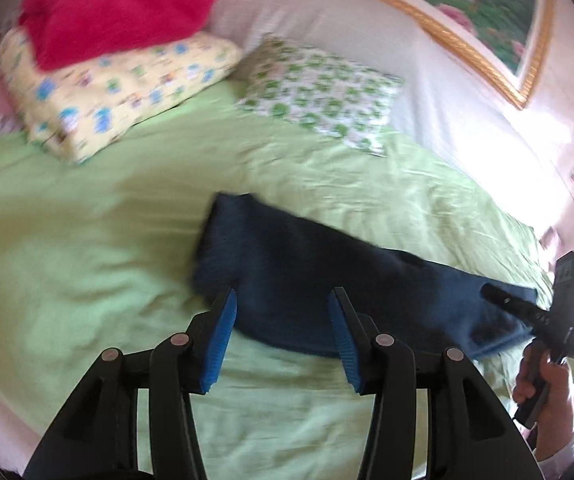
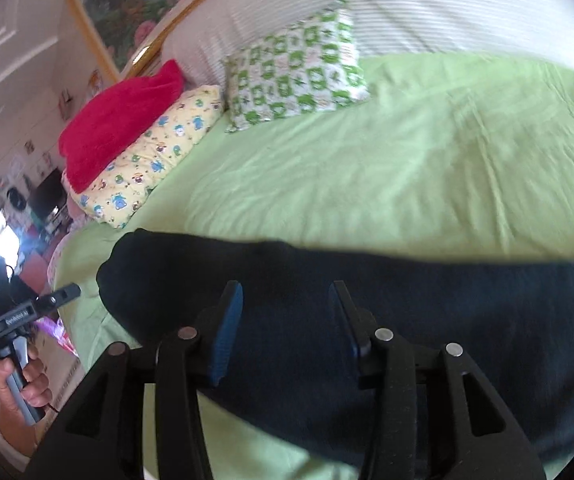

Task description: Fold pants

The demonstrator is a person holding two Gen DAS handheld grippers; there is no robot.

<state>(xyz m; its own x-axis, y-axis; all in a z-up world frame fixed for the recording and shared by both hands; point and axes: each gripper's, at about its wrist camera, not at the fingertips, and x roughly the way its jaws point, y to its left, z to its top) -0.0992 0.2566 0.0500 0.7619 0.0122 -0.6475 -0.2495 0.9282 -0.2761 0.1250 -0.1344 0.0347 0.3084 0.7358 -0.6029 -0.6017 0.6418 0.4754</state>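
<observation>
Dark navy pants (image 1: pixel 327 276) lie flat in a long folded strip on the light green bed sheet (image 1: pixel 87 240). My left gripper (image 1: pixel 283 304) is open and empty, hovering just above the near edge of the pants. In the right wrist view the pants (image 2: pixel 407 320) fill the lower half, and my right gripper (image 2: pixel 287 296) is open and empty above them. The right gripper also shows at the right edge of the left wrist view (image 1: pixel 507 300), over the far end of the pants. The left gripper shows at the left of the right wrist view (image 2: pixel 63 292), beside the bed.
A yellow patterned pillow (image 1: pixel 115 92) with a red fuzzy blanket (image 1: pixel 111 12) on it and a green-and-white pillow (image 1: pixel 323 92) lie at the head of the bed. A white headboard (image 1: pixel 347 20) and a gold-framed picture (image 1: pixel 467 8) are behind.
</observation>
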